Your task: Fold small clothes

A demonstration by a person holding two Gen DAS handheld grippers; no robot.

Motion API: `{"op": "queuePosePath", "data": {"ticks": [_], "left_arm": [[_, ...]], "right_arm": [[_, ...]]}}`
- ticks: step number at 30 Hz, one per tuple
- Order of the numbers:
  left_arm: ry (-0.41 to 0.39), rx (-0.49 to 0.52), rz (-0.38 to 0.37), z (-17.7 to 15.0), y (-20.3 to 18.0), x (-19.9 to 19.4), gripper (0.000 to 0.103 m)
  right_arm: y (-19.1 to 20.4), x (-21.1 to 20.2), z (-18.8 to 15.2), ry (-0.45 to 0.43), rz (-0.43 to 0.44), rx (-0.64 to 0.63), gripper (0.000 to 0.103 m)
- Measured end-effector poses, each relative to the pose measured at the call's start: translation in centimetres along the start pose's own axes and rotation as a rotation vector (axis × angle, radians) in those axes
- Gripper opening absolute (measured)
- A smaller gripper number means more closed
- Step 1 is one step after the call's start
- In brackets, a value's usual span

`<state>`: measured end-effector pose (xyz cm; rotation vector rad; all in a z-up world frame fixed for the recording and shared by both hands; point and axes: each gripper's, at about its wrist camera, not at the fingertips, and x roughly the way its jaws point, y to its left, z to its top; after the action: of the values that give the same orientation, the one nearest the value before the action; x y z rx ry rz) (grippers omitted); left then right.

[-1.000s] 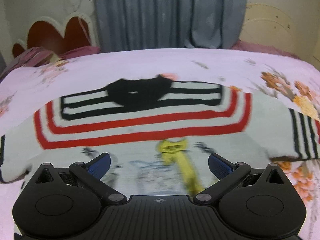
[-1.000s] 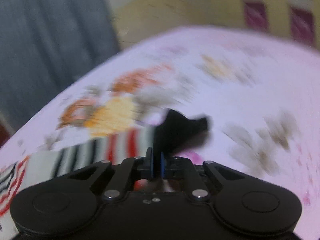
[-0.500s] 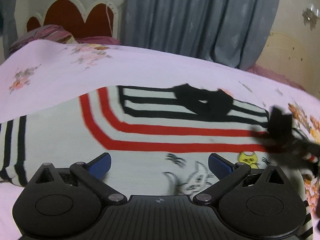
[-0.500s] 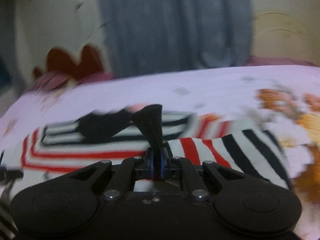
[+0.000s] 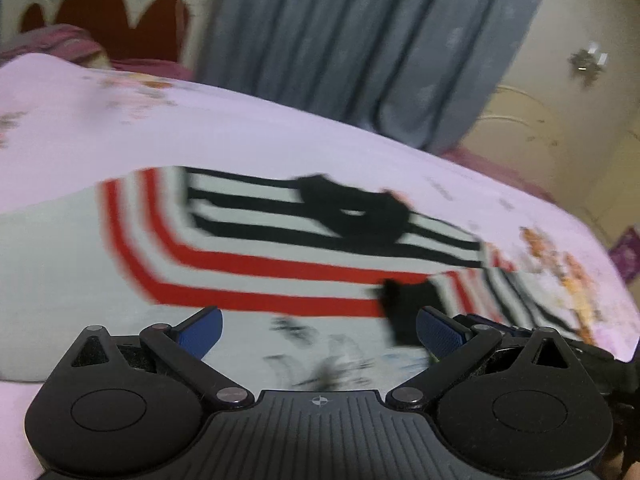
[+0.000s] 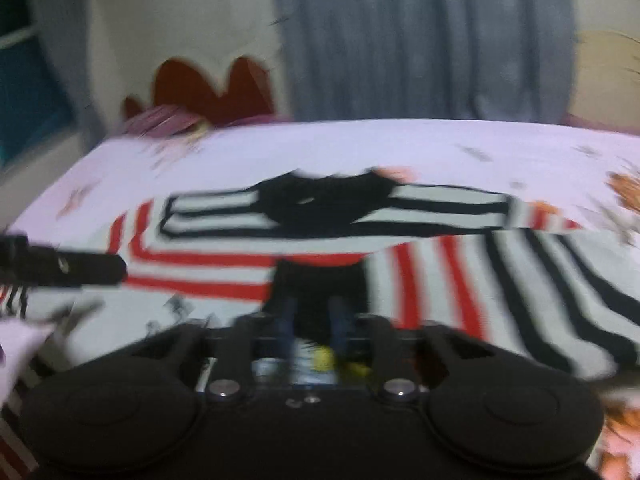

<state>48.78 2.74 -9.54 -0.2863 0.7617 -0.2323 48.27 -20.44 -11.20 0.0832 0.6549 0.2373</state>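
A small white sweater (image 5: 240,248) with red and black stripes and a black collar (image 5: 356,212) lies flat on the bed. It also shows in the right wrist view (image 6: 224,264). My left gripper (image 5: 318,330) is open and empty over the sweater's lower front. My right gripper (image 6: 314,316) holds the black cuff (image 6: 320,280) of the right sleeve, laid across the chest; the blur hides whether its jaws are shut or slightly apart. The cuff (image 5: 408,300) shows in the left wrist view too, with the striped sleeve (image 6: 540,280) trailing to the right.
The bed has a pale pink sheet (image 5: 200,120) with orange flowers (image 5: 568,272). A red scalloped headboard (image 5: 104,16) and pillows stand at the far left. Grey curtains (image 5: 360,48) hang behind the bed. The left gripper's body (image 6: 60,268) shows at the left of the right wrist view.
My right gripper has carried the black cuff from the bed's right side leftwards over the chest, folding the sleeve across. My left gripper has shifted left and stayed open.
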Motion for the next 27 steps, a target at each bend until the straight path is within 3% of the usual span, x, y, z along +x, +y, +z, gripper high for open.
{"op": "queuePosePath", "data": {"ticks": [1,2,3,4,9,10,11,12,13,14,17,21,24,27], "left_arm": [[0.014,-0.008,-0.026,-0.1,-0.8,0.8,0.097],[0.035,-0.023,-0.052,-0.1,-1.4,1.6,0.073],[0.070,-0.037,-0.067,-0.1,-2.1,2.8,0.063],[0.098,-0.052,-0.077,0.0,-2.7,4.2,0.059],[0.145,-0.044,-0.066,0.0,-4.8,8.4,0.059],[0.142,-0.028,-0.062,0.0,-5.3,8.9,0.053],[0.140,-0.009,-0.052,0.0,-5.9,9.4,0.036],[0.141,0.007,-0.038,0.0,-6.4,9.6,0.030],[0.137,0.020,-0.032,0.1,-6.7,10.0,0.014],[0.138,0.022,-0.042,0.1,-6.7,9.9,0.008],[0.049,0.053,-0.036,1.0,-6.8,7.7,0.008],[-0.043,0.084,0.037,2.2,-4.4,3.9,0.008],[-0.033,0.134,0.123,1.6,-1.7,2.6,0.008],[0.012,0.112,0.150,0.5,0.0,3.0,0.008]], "right_arm": [[-0.8,-0.8,0.2,-0.016,-0.026,0.023,0.012],[-1.6,-1.4,0.4,-0.026,-0.054,0.040,0.012],[-2.4,-1.6,0.5,-0.031,-0.078,0.049,0.012],[-3.3,-2.4,0.6,-0.041,-0.112,0.061,0.012],[-8.7,-5.4,0.5,-0.088,-0.230,0.149,0.012],[-9.6,-6.0,0.3,-0.093,-0.246,0.163,0.012],[-10.5,-6.4,0.1,-0.097,-0.266,0.181,0.012],[-11.4,-6.9,0.0,-0.103,-0.288,0.204,0.012],[-12.3,-7.2,-0.3,-0.107,-0.305,0.226,0.012],[-13.2,-7.4,-0.4,-0.110,-0.320,0.254,0.012],[-15.5,-7.9,-0.9,-0.107,-0.352,0.342,0.012],[-16.6,-7.9,-1.1,-0.106,-0.340,0.392,0.013],[-16.0,-7.3,-1.1,-0.088,-0.298,0.375,0.015],[-15.3,-6.1,-1.4,-0.049,-0.257,0.360,0.019]]}}
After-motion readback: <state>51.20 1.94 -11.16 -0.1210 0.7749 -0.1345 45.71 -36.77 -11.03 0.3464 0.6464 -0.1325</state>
